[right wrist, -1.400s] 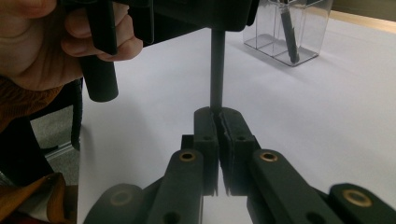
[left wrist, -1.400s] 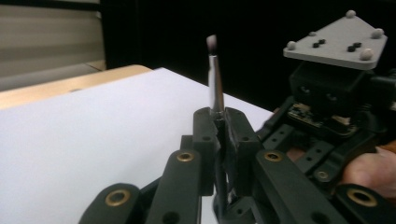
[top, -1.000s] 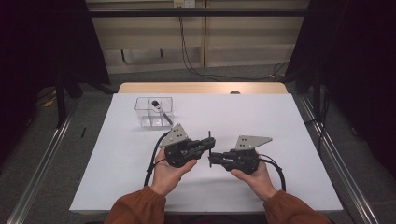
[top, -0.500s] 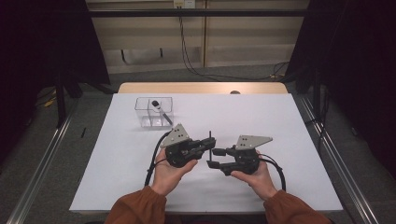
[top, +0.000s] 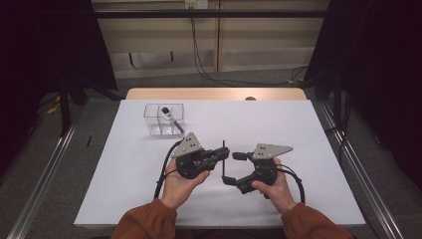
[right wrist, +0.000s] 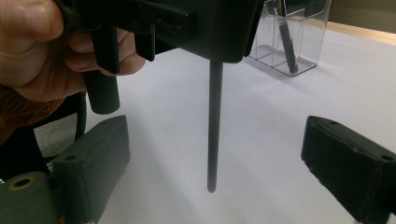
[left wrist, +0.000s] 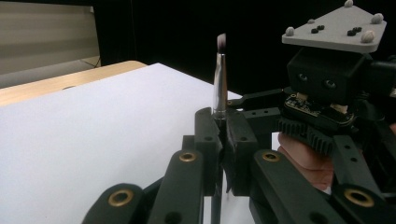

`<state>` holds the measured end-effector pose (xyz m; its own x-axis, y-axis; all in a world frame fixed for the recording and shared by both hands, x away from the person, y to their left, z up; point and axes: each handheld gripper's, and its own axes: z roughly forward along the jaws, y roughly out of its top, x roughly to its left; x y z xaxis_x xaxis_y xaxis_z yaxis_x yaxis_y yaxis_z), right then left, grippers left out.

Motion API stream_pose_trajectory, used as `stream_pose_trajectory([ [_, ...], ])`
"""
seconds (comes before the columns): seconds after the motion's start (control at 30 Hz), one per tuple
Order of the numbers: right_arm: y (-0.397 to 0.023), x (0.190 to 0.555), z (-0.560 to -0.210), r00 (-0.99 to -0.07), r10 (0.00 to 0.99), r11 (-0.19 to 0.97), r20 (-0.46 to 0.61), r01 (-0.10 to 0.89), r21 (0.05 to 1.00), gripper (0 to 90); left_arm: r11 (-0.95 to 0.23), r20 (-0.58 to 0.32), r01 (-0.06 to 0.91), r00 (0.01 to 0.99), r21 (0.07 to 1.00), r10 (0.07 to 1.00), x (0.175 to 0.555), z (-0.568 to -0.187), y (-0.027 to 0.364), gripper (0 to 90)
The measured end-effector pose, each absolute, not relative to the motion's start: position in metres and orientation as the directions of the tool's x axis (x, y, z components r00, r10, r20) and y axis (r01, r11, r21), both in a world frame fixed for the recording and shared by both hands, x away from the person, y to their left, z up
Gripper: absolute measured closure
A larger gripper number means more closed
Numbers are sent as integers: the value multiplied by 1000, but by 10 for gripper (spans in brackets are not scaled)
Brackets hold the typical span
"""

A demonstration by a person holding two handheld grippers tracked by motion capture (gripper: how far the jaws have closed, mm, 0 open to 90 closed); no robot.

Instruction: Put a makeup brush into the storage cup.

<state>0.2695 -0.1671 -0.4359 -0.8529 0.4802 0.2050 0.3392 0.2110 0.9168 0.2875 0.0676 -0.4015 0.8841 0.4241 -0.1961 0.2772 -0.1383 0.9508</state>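
Observation:
A thin make-up brush (top: 224, 162) with a black handle, silver ferrule and dark bristles stands upright over the middle of the white table cover (top: 308, 129). My left gripper (top: 223, 155) is shut on its upper handle, and the ferrule and bristles (left wrist: 219, 79) rise above the jaws (left wrist: 223, 130). My right gripper (top: 230, 168) faces it from the right; its jaws have just been opening. They stand wide, and the lower handle (right wrist: 214, 126) hangs free between the two pads (right wrist: 98, 154) without touching either.
A clear divided box (top: 164, 119) stands at the back left of the cover with another dark brush (top: 171, 120) leaning in it. It shows again as the clear box (right wrist: 294, 32) beyond the handle. Metal rails flank the table.
The right gripper's jaws have swung apart, from closed around the brush handle to wide open. The left gripper keeps its grip and both hands stay in place.

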Motion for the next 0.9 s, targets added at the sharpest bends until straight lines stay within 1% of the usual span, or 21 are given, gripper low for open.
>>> stream_pose_trajectory([
  [0.03,-167,269,-436,-854,478,212,207,340,916,13,-139,-196,277,885,951,423,288,-402,68,856],
  [0.13,-168,269,-436,-849,487,207,205,340,917,36,-139,-198,280,882,950,427,288,-401,70,856],
  [0.23,-169,269,-436,-844,496,201,204,340,919,30,-141,-195,278,882,950,428,289,-401,71,856],
  [0.37,-169,264,-438,-832,524,197,183,327,924,28,-141,-193,277,881,950,433,290,-401,74,856],
  [0.47,-169,260,-439,-796,585,192,155,322,927,27,-133,-196,280,877,951,439,291,-400,77,856],
  [0.57,-172,260,-439,-781,602,177,167,335,926,14,-130,-200,284,874,950,444,292,-400,82,856],
  [0.63,-174,258,-438,-775,615,180,148,321,930,13,-128,-204,288,870,949,448,292,-400,84,856],
  [0.7,-177,257,-438,-771,619,160,150,311,937,15,-130,-202,288,869,949,452,292,-400,86,856],
  [0.9,-191,253,-439,-748,649,146,141,305,941,15,-124,-206,292,864,948,460,294,-400,89,856],
])
